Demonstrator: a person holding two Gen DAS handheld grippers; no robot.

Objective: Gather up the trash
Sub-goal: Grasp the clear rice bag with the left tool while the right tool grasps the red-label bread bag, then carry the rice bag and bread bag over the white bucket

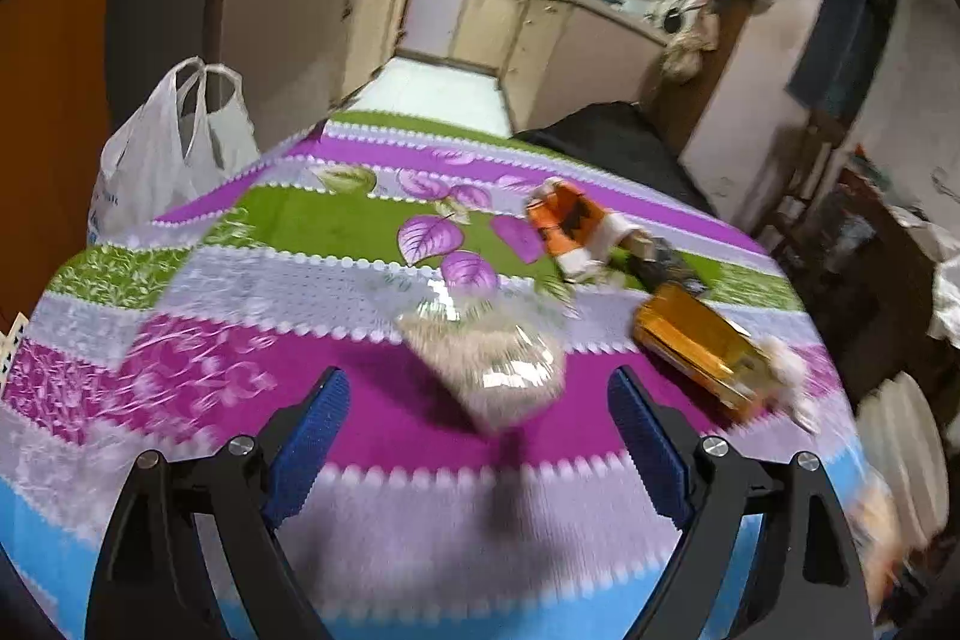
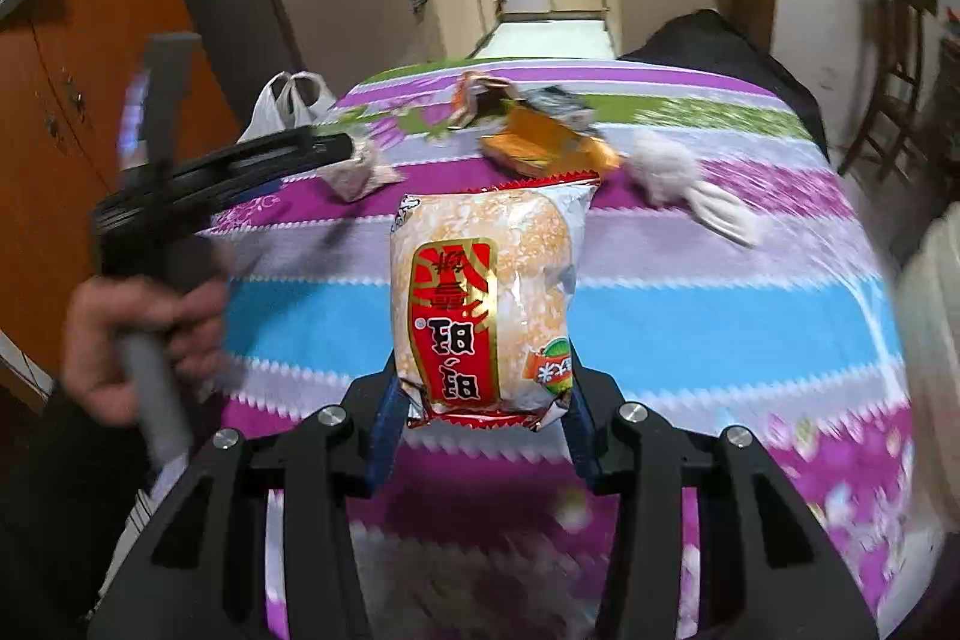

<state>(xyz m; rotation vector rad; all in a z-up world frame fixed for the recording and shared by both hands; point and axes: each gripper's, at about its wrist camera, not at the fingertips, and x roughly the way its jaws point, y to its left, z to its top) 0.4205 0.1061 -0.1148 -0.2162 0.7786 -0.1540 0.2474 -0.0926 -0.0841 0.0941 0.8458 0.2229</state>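
My right gripper (image 2: 483, 418) is shut on the near end of a puffed snack packet (image 2: 480, 280) with a red label, held above the striped tablecloth (image 2: 720, 316). My left gripper (image 1: 479, 382) stands open and low over the cloth, and the near end of a crumpled clear wrapper (image 1: 486, 358) lies between its blue pads (image 1: 318, 436) without touching them. The right wrist view shows the left gripper (image 2: 336, 154) from the side, in a person's hand (image 2: 138, 340), beside that clear wrapper (image 2: 360, 172). Farther back lie an orange wrapper (image 1: 570, 232), a yellow packet (image 1: 696, 352) and a white tissue (image 1: 786, 370).
A white plastic bag (image 1: 174, 148) stands open at the table's far left edge. An orange wooden cabinet (image 2: 90, 100) is on the left, a dark chair back (image 1: 612, 130) stands at the far end, and wooden chairs (image 2: 894, 100) are on the right.
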